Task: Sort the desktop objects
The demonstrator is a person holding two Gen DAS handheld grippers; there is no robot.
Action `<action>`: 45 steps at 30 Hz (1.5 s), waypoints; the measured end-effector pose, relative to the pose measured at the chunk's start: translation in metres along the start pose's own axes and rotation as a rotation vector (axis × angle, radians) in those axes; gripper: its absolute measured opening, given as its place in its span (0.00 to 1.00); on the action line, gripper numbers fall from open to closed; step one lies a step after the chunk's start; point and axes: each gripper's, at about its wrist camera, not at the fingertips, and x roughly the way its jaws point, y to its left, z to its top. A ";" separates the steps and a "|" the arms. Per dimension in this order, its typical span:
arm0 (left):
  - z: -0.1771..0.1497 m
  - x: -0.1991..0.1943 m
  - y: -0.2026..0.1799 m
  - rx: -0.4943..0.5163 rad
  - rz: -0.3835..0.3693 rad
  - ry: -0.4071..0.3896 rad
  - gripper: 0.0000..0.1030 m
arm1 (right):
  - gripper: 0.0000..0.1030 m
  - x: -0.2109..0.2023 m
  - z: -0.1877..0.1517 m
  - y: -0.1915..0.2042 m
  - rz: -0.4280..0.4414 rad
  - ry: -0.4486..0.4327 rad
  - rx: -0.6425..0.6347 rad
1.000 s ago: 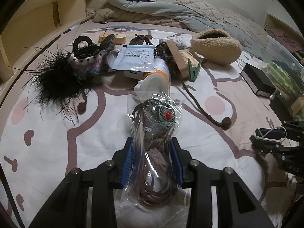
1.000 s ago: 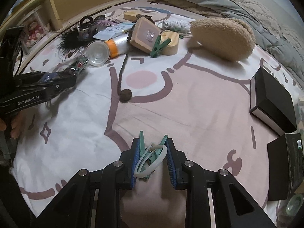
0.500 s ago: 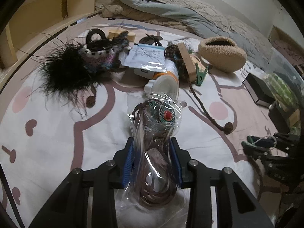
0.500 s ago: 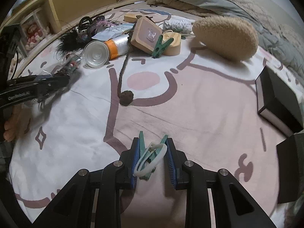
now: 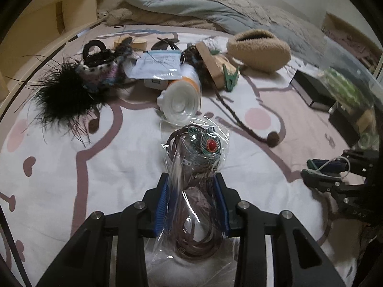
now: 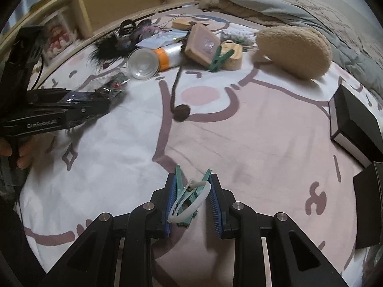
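Note:
My left gripper [image 5: 192, 186] is shut on a clear plastic bag of brown cord with a green and red ornament [image 5: 198, 167], held above the patterned bedsheet [image 5: 119, 167]. My right gripper [image 6: 191, 189] is shut on a green clothespin with a white ring [image 6: 189, 198]. In the right wrist view the left gripper [image 6: 105, 98] shows at the left with its bag. From the left wrist camera the right gripper [image 5: 313, 169] appears at the far right with its clothespin. A pile of small items lies at the back of the sheet.
The pile holds a black feather piece [image 5: 64, 95], a clear bottle with an orange band [image 6: 153, 59], a paper packet [image 5: 158, 65], a wooden box [image 6: 202, 44], a second green clothespin [image 6: 219, 59] and a brown braided cord [image 6: 178, 93]. A beige fleece pouch [image 6: 294, 50], black boxes [image 6: 354, 122].
Both views have shifted slightly, so the pile sits a little differently in the frames. Both grips stay the same on the bag and the clothespin.

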 end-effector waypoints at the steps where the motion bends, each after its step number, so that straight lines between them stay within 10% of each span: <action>1: 0.000 0.001 0.001 -0.008 0.004 0.002 0.36 | 0.27 0.001 -0.001 0.000 -0.001 0.001 0.001; 9: 0.008 0.007 0.009 -0.079 -0.005 0.015 0.65 | 0.27 0.002 -0.002 -0.001 0.003 0.001 0.010; 18: 0.005 0.006 0.006 -0.051 0.031 0.032 0.40 | 0.27 -0.001 0.001 0.000 -0.014 0.011 0.016; 45: 0.068 -0.084 -0.006 0.001 -0.025 -0.089 0.38 | 0.27 -0.108 0.065 -0.016 -0.063 -0.091 0.028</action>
